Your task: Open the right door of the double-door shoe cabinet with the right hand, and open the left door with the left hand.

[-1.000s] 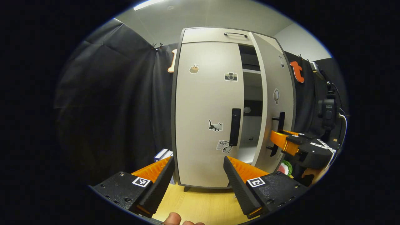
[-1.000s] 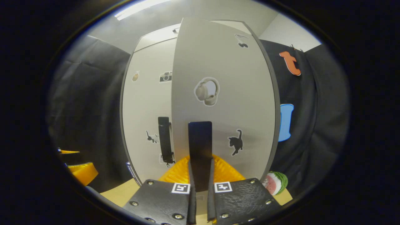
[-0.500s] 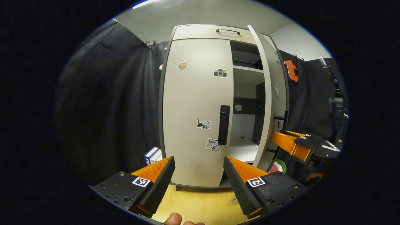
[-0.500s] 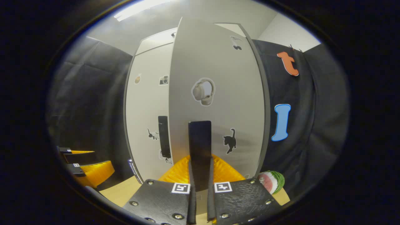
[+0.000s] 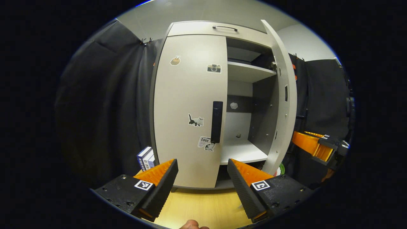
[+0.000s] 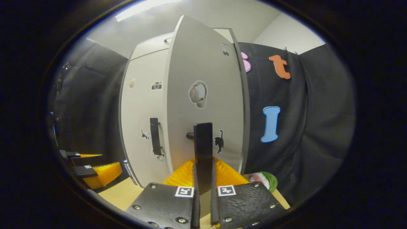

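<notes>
While right door (image 5: pixel 281 95) stands open — shoe cabinet (image 5: pixel 190 105), bare shelves (image 5: pixel 244 71)

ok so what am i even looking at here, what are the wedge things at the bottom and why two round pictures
A person holds a two-finger gripper in each hand, with a fisheye camera on each. In the left gripper view, the open left gripper faces the shut left door and its handle. In the right gripper view, the right gripper is clamped on the right door's handle; that right door is swung open, showing shelves. The cabinet stands on a wooden surface, with a watermelon toy beside it.
</notes>
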The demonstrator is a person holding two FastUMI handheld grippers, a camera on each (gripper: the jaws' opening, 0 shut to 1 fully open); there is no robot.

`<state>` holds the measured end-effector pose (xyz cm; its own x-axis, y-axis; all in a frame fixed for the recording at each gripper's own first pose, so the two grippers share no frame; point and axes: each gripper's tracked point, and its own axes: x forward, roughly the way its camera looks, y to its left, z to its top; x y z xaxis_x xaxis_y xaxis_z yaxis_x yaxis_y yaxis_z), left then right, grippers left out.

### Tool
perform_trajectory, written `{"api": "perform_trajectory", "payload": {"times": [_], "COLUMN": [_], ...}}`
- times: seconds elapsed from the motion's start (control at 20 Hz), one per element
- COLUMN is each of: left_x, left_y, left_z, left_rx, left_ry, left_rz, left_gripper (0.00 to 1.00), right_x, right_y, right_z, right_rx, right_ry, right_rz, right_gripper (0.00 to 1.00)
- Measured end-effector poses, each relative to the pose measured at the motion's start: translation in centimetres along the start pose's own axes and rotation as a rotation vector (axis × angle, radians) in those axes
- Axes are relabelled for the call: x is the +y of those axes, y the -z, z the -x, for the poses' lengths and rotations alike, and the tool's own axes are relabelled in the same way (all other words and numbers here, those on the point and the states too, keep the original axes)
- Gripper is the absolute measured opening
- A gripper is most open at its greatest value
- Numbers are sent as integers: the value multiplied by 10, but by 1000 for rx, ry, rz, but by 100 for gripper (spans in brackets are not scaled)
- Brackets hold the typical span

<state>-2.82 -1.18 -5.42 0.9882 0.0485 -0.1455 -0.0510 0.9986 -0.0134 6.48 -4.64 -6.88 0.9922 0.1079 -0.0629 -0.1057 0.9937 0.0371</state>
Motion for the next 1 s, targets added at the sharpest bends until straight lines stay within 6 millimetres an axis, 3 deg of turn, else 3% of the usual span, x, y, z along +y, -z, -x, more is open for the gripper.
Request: {"api": "perform_trajectory", "payload": {"times": [0.3,0.35,0.5,0.55,0.65,0.7,0.85,1.0], "left_x": [-15,-19,-30,-32,-33,-35,-40,-46], "left_y": [4,5,8,8,9,10,11,14], "left_z": [-7,-8,-9,-9,-10,-11,-14,-16], "left_rx": [6,10,20,19,18,20,28,34], "left_ry": [46,56,82,87,91,94,99,109], "left_rz": [9,9,4,1,-3,-2,2,7], "left_gripper": [97,97,94,97,94,97,94,97], "right_x": [-22,-25,-40,-46,-61,-67,-100,-132], "right_y": [0,0,-1,2,11,12,8,1], "right_z": [9,10,16,15,18,19,20,29], "right_rx": [1,1,-6,0,32,39,29,15], "right_ry": [45,51,89,104,129,134,210,258], "right_rz": [25,27,28,23,18,12,21,-17], "right_gripper": [12,7,12,12,12,12,9,5]}}
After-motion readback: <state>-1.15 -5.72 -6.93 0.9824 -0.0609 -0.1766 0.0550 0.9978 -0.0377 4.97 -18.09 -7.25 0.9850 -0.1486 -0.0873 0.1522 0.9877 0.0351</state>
